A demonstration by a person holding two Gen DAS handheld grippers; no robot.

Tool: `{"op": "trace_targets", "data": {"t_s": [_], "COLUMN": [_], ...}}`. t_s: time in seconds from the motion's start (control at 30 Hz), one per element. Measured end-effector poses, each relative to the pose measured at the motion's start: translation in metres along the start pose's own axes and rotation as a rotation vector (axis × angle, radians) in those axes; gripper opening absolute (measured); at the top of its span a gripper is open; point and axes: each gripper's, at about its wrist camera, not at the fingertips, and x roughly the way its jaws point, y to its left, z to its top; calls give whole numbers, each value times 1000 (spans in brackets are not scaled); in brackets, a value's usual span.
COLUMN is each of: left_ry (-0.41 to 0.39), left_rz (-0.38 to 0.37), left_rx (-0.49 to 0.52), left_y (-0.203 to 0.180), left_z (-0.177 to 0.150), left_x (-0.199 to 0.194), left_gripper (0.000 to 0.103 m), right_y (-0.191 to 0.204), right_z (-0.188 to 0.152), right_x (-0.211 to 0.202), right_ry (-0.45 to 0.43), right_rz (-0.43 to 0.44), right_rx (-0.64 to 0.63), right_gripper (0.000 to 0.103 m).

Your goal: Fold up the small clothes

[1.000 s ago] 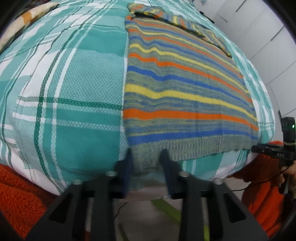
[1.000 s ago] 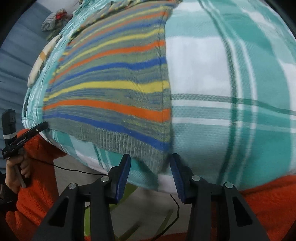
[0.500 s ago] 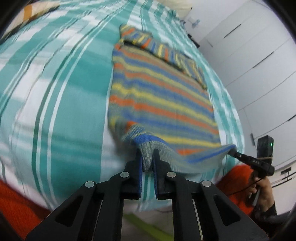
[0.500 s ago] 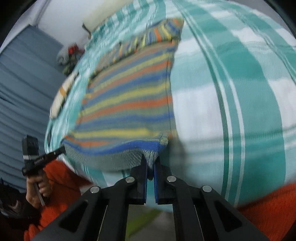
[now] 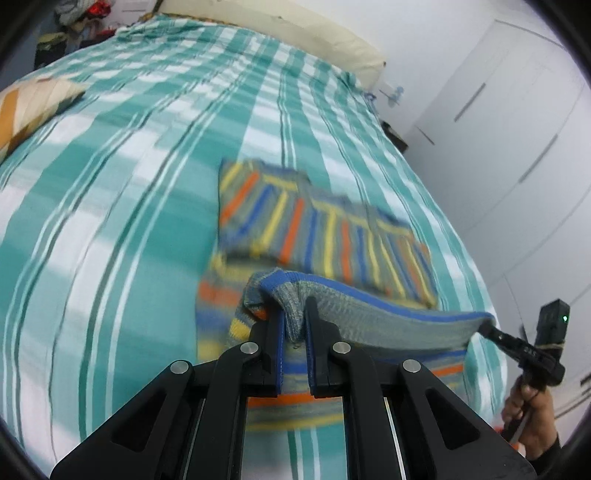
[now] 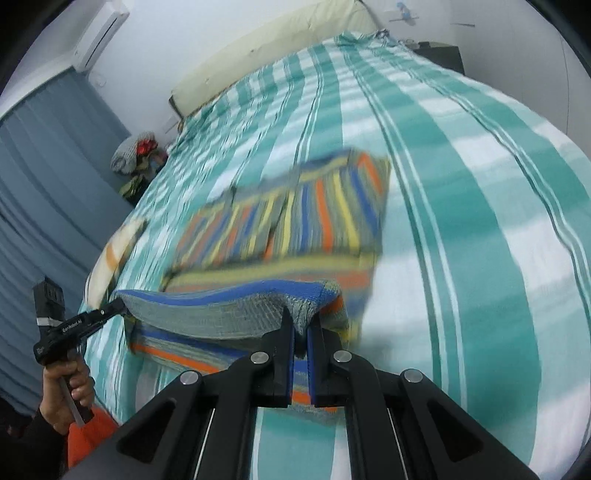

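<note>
A striped knit sweater (image 5: 325, 236) in orange, blue, yellow and grey lies on the bed, its sleeves folded across the far end. My left gripper (image 5: 294, 317) is shut on the left corner of its ribbed hem. The right gripper (image 6: 301, 321) is shut on the hem's right corner. Between the two, the hem (image 6: 221, 306) is lifted off the bed and stretched taut, hanging above the sweater's lower part. In the left wrist view the right gripper (image 5: 484, 326) shows at the hem's far end; in the right wrist view the left gripper (image 6: 120, 306) shows likewise.
The bed wears a teal and white plaid cover (image 5: 110, 221). A cream headboard cushion (image 5: 295, 29) runs along the far end, a patterned pillow (image 5: 29, 107) lies at the left. White wardrobe doors (image 5: 517, 129) stand on the right, blue curtains (image 6: 44, 184) on the left.
Both grippers closed on the hem corners, then rose and moved forward over the bed, lifting the hem and carrying it toward the sweater's far end.
</note>
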Motion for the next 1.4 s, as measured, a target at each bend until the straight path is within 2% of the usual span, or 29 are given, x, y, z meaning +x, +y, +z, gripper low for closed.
{"op": "trace_targets", "data": {"t_s": [0.2, 0.33, 0.43, 0.53, 0.6, 0.63, 0.67, 0.73, 0.8, 0.83, 0.9, 0.93, 0.97, 1.0, 1.03, 1.07, 1.1, 1.13, 1.17, 1.2, 1.23, 1.3, 1.37, 1.4], "left_ry": [3, 31, 62, 21, -9, -37, -57, -82, -76, -56, 10, 41, 63, 97, 128, 132, 90, 25, -19, -56, -65, -54, -37, -34], "left_rz": [40, 79, 110, 133, 140, 159, 163, 151, 109, 58, -46, -23, 34, 134, 251, 307, 268, 213, 217, 250, 259, 248, 232, 227], "left_rx": [22, 23, -12, -109, -165, -179, -172, -98, 12, 88, 237, 341, 410, 452, 422, 303, 133, -32, -123, -191, -213, -218, -197, -174], "left_y": [-1, 5, 17, 39, 50, 55, 56, 49, 31, 17, -9, -20, -23, -17, 0, 27, 58, 87, 105, 122, 132, 141, 143, 141], "left_z": [72, 111, 126, 147, 157, 163, 165, 162, 152, 141, 112, 92, 82, 74, 74, 82, 92, 97, 98, 97, 94, 83, 64, 52], "left_x": [69, 120, 151, 171, 169, 161, 153, 135, 123, 118, 118, 123, 131, 144, 154, 153, 136, 115, 100, 84, 73, 61, 49, 43], "left_gripper": [7, 7, 10, 30, 55, 59, 61, 61, 61, 61, 72, 75, 78, 76, 72, 68, 69, 70, 75, 77, 77, 77, 77, 79], "right_y": [-18, -34, -51, -69, -79, -86, -89, -90, -72, -60, -26, -10, 6, 14, 14, 1, -15, -24, -33, -38, -41, -45, -40, -37], "right_z": [85, 129, 153, 164, 169, 172, 173, 177, 178, 177, 166, 156, 140, 125, 112, 102, 100, 101, 101, 101, 101, 99, 89, 82], "right_x": [56, 108, 148, 174, 185, 184, 181, 162, 145, 141, 141, 144, 152, 162, 172, 178, 167, 155, 135, 120, 107, 94, 93, 96], "right_ry": [-40, -7, 16, -5, -40, -66, -84, -141, -152, -131, -45, 5, 73, 137, 190, 228, 205, 172, 114, 79, 62, 93, 178, 221], "right_rz": [3, -21, -32, 9, 8, -2, -4, -20, -22, -11, 71, 96, 75, 19, -55, -158, -163, -170, -209, -212, -177, -46, 56, 69], "right_rx": [62, 80, 111, 159, 175, 198, 213, 206, 90, 24, -126, -202, -302, -384, -431, -428, -352, -302, -266, -255, -234, -169, -132, -128], "right_gripper": [5, 5, 5, 7, 18, 32, 39, 39, 39, 39, 39, 39, 38, 38, 37, 25, 17, 20, 22, 22, 22, 22, 23, 24]}}
